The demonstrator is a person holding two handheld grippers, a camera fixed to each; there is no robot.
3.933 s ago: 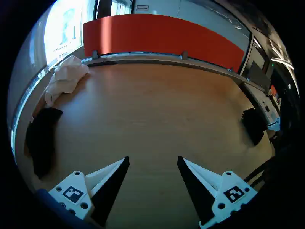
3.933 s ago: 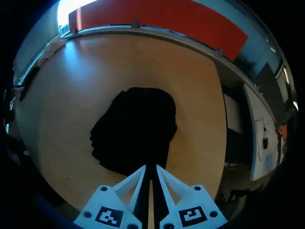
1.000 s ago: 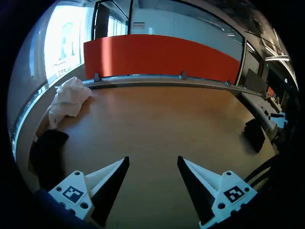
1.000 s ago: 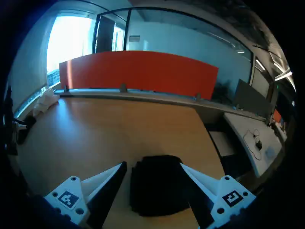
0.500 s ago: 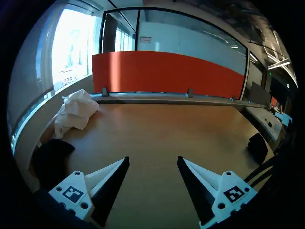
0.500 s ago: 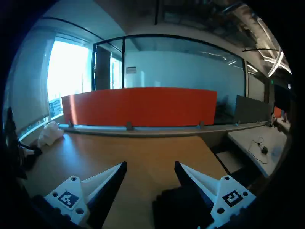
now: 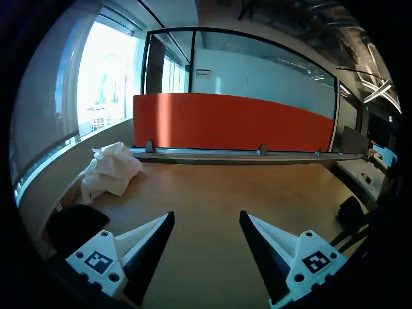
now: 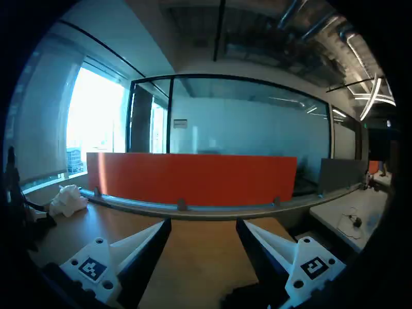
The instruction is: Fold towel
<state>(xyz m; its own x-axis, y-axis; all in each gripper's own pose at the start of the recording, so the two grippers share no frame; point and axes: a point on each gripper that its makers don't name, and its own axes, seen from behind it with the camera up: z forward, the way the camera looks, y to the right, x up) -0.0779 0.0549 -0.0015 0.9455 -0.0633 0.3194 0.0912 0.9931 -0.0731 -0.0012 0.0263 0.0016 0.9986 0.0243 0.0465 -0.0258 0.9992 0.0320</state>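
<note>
A folded black towel (image 7: pixel 350 210) lies near the right edge of the wooden table (image 7: pixel 221 195) in the left gripper view. My left gripper (image 7: pixel 206 217) hovers open over bare wood, far from that towel, with nothing between its fingers. My right gripper (image 8: pixel 202 224) is open too and points level across the table toward the orange divider (image 8: pixel 190 177). A dark sliver of the black towel (image 8: pixel 246 299) shows at the bottom edge, below and between its fingers. A crumpled white cloth (image 7: pixel 110 172) sits at the far left of the table; it is small in the right gripper view (image 8: pixel 67 200).
Another black cloth (image 7: pixel 74 226) lies at the table's left edge, just beyond my left finger. The orange divider (image 7: pixel 232 123) runs along the table's far side. A bright window (image 7: pixel 103 87) is at the left. A white desk (image 8: pixel 350 211) with cables stands off to the right.
The right gripper, shut over the black towel 3.9 s ago, has opened and tipped upward, so the towel has slid down out of its view. The left view has also tilted up.
</note>
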